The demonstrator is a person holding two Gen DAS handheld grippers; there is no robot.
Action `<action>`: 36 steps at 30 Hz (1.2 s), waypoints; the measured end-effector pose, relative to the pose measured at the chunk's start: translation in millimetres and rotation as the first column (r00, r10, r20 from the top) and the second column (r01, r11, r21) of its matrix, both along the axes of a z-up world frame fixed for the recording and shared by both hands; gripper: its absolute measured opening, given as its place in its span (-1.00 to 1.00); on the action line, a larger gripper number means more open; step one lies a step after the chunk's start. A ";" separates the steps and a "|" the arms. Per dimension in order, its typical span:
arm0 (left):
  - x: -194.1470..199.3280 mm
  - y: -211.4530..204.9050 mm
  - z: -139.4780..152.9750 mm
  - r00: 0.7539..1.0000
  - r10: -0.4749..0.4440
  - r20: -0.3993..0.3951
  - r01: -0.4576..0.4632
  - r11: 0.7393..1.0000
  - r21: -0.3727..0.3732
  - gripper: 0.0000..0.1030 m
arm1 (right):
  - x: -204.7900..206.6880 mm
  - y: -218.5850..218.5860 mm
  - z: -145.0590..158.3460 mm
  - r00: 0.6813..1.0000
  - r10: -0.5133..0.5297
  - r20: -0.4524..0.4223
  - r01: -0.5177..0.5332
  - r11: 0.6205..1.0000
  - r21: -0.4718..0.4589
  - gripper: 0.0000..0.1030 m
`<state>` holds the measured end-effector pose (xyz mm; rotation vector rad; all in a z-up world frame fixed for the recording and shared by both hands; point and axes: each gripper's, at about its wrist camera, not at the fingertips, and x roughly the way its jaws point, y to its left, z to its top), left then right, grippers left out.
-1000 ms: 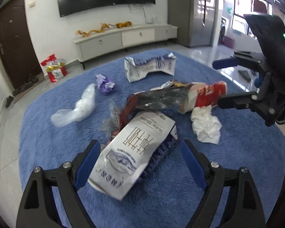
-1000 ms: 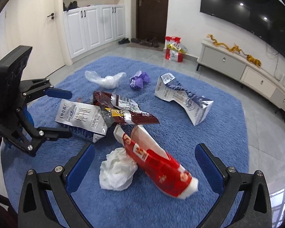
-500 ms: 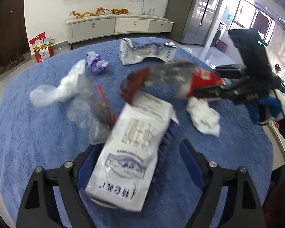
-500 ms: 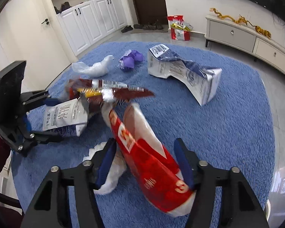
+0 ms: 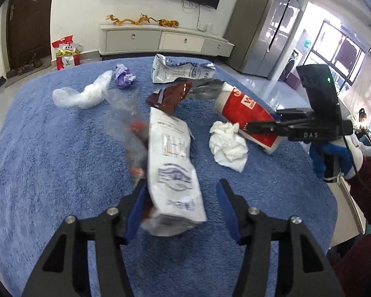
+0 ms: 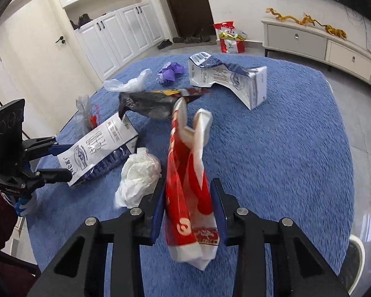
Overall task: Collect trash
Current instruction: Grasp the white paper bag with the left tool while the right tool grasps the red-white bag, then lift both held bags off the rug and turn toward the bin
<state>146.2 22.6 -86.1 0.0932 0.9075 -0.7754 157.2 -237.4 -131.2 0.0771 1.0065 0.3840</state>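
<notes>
My left gripper [image 5: 183, 201] is closing around a white printed bag [image 5: 172, 173]; the left pad touches it, the right pad stands a little apart. A clear wrapper [image 5: 126, 126] hangs beside the bag. My right gripper [image 6: 188, 203] is shut on a red and white bag [image 6: 189, 185], lifted off the blue rug [image 6: 284, 148]. A dark brown wrapper [image 6: 155, 104] clings to the red bag's far end. A crumpled white tissue [image 5: 228, 146] lies between the two bags; it also shows in the right wrist view [image 6: 138, 175].
On the rug further off lie a crumpled white carton [image 5: 183, 70], a purple wad [image 5: 125, 78] and a white plastic bag [image 5: 84, 94]. A TV cabinet [image 5: 165, 40] and a red bag [image 5: 66, 54] stand by the far wall.
Both grippers have narrowed. The right one has shut on the red bag and raised it. The left one has closed in on the white bag, which now stands more upright.
</notes>
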 end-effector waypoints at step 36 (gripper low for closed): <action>-30.8 -24.0 0.0 0.969 0.242 -0.049 -0.242 0.970 0.013 -0.40 | -60.5 -20.0 17.5 0.995 -0.073 0.071 0.067 0.994 0.092 -0.42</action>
